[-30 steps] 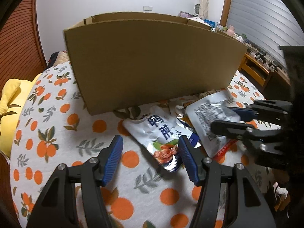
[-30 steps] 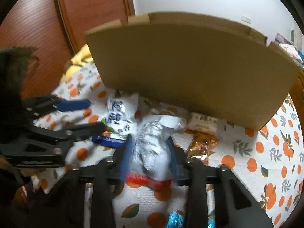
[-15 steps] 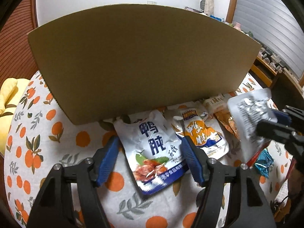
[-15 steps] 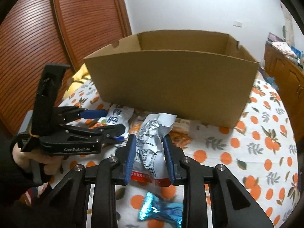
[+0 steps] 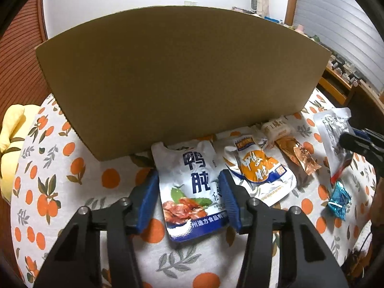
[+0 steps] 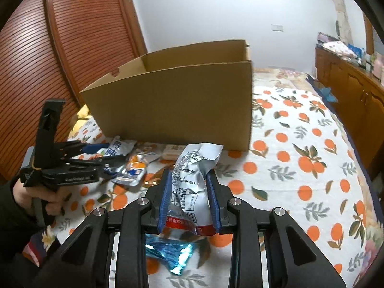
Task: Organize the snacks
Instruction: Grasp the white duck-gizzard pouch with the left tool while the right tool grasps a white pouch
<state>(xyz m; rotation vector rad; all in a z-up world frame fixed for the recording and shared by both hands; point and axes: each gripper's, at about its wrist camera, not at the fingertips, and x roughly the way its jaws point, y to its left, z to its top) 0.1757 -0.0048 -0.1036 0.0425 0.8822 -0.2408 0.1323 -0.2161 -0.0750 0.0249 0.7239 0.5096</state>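
A white and blue snack packet (image 5: 192,180) lies flat on the orange-print bedspread (image 5: 72,180), just in front of the big cardboard box (image 5: 182,76). My left gripper (image 5: 189,192) straddles it. Its jaws are closing, and both blue pads touch the packet's side edges. My right gripper (image 6: 189,192) is shut on a crumpled silver packet (image 6: 192,168) with a red bottom strip, held above the bed, right of the other snacks. The left wrist view shows that silver packet (image 5: 333,129) at the far right. The box (image 6: 172,110) stands open-topped.
An orange and white packet (image 5: 259,170), a copper foil wrapper (image 5: 297,153) and a small beige packet (image 5: 276,127) lie along the box front. A blue foil candy (image 6: 172,252) lies under my right gripper. A yellow cushion (image 5: 9,132) sits left, a wooden cabinet (image 6: 348,84) right.
My left gripper's jaws have narrowed onto the white and blue packet. My right gripper has carried the silver packet up and to the right, away from the pile.
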